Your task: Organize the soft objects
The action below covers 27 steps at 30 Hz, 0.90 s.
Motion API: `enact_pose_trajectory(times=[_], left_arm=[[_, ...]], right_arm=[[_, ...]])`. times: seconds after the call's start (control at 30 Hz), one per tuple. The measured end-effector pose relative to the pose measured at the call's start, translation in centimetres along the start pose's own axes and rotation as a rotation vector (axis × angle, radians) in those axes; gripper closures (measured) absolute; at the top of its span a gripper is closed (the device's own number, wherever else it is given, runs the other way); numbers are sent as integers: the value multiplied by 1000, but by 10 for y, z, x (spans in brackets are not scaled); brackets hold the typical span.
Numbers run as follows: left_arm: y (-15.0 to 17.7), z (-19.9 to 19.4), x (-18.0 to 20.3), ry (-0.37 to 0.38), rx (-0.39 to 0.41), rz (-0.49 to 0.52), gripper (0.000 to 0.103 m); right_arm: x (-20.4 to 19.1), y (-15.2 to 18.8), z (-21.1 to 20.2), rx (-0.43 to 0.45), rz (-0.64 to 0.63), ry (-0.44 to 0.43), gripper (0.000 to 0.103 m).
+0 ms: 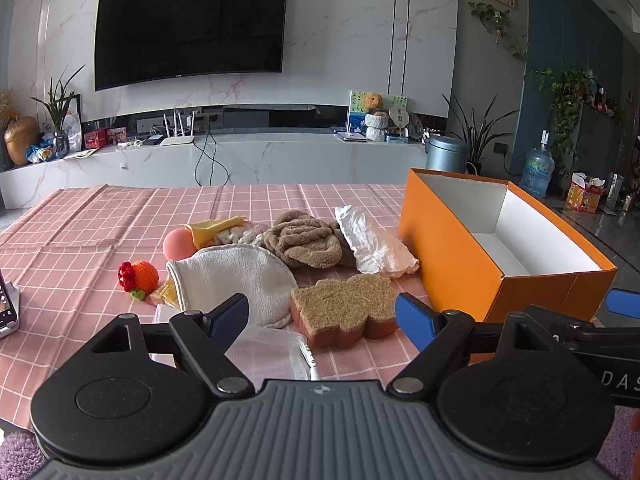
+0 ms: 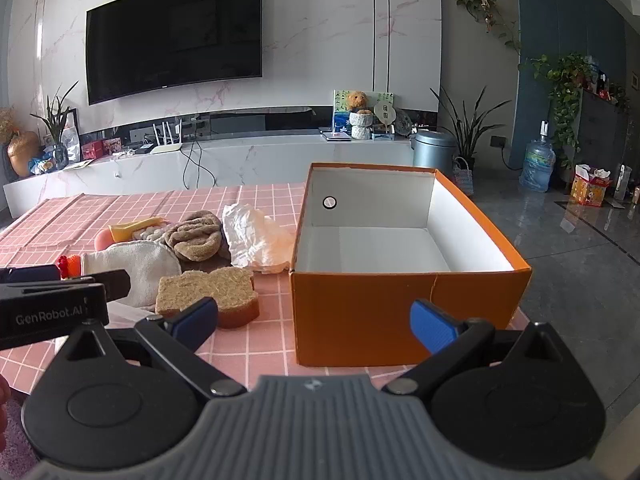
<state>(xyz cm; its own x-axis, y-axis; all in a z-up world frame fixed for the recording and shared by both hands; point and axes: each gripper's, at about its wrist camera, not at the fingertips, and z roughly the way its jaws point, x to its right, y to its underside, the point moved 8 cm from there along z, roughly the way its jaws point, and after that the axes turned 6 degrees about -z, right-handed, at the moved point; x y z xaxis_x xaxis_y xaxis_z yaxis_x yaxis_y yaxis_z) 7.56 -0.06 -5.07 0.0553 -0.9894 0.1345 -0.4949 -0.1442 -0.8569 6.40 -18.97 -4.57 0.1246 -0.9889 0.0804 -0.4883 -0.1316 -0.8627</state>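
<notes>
A pile of soft things lies on the pink checked tablecloth (image 1: 80, 232): a brown cloud-shaped sponge (image 1: 344, 308), a white folded towel (image 1: 236, 276), a brown knitted cloth (image 1: 306, 240), crumpled white paper (image 1: 370, 244), a pink ball (image 1: 178, 244) and an orange crocheted fruit (image 1: 140, 276). An open orange box (image 1: 472, 264) stands to their right, empty inside. My left gripper (image 1: 322, 318) is open, just in front of the sponge. My right gripper (image 2: 314, 320) is open and empty, in front of the orange box (image 2: 400, 308), with the sponge (image 2: 212, 290) to its left.
A clear plastic bag (image 1: 264, 352) lies under my left gripper. A phone-like device (image 1: 6, 308) sits at the table's left edge. Beyond the table stand a white TV console (image 1: 240, 156), a TV and plants. The floor (image 2: 580, 260) drops away right of the box.
</notes>
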Motion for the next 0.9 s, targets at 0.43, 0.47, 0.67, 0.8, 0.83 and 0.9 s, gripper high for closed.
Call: enact_pose_trajectory(times=[0.43, 0.47, 0.67, 0.8, 0.83, 0.9], left_arm=[[4, 1, -1, -3, -13, -3, 6], [4, 1, -1, -3, -14, -3, 6], [5, 1, -1, -2, -16, 1, 6], [5, 1, -1, -1, -16, -1, 6], [5, 1, -1, -1, -17, 0, 6], [5, 1, -1, 2, -18, -2, 6]], right_arm=[[-1, 2, 2, -18, -5, 8, 3], [-1, 3, 3, -20, -5, 9, 3], [-1, 4, 3, -25, -4, 10, 3], [-1, 4, 3, -27, -3, 11, 3], [-1, 4, 3, -27, -3, 11, 3], [-1, 4, 3, -27, -2, 11, 3]])
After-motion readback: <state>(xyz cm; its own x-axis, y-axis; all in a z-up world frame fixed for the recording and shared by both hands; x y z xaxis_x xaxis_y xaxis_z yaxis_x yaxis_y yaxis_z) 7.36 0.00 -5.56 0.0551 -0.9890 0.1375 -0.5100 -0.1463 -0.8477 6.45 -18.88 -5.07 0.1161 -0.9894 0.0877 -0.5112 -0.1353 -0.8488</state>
